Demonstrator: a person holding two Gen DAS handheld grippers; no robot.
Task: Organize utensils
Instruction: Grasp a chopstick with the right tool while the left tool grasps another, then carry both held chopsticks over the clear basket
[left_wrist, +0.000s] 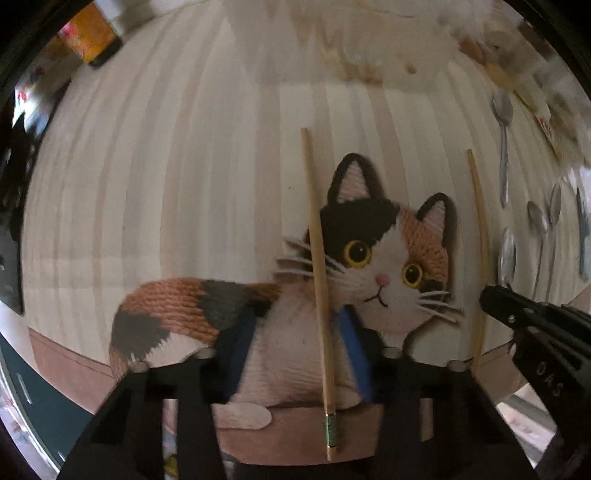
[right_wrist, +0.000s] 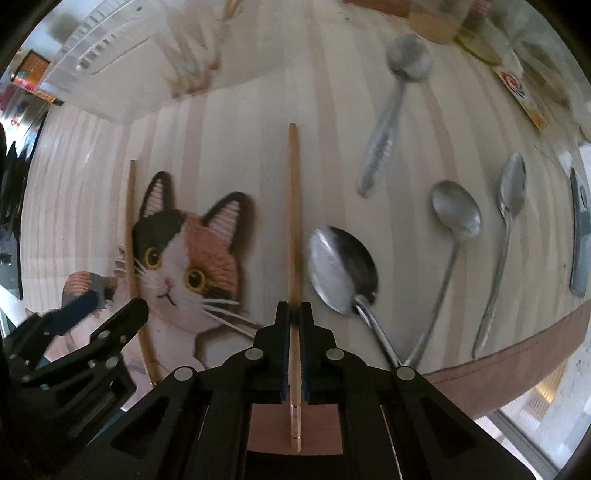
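Squeezing the thin wooden chopstick (right_wrist: 294, 229), the right gripper (right_wrist: 294, 314) has its jaws closed tight. Lift it straight up. The left gripper (left_wrist: 295, 343) jaws sit open around the other wooden chopstick (left_wrist: 320, 280); close them gently.

A striped mat (left_wrist: 184, 184) with a calico cat picture (left_wrist: 384, 254) is lying flat; an orange box (left_wrist: 90, 33) is sitting beyond its corner.

Right hand-held gripper (right_wrist: 294, 314) clamped on a chopstick (right_wrist: 293, 206) — spoons (right_wrist: 341, 269) alongside on the cat mat (right_wrist: 258, 110).
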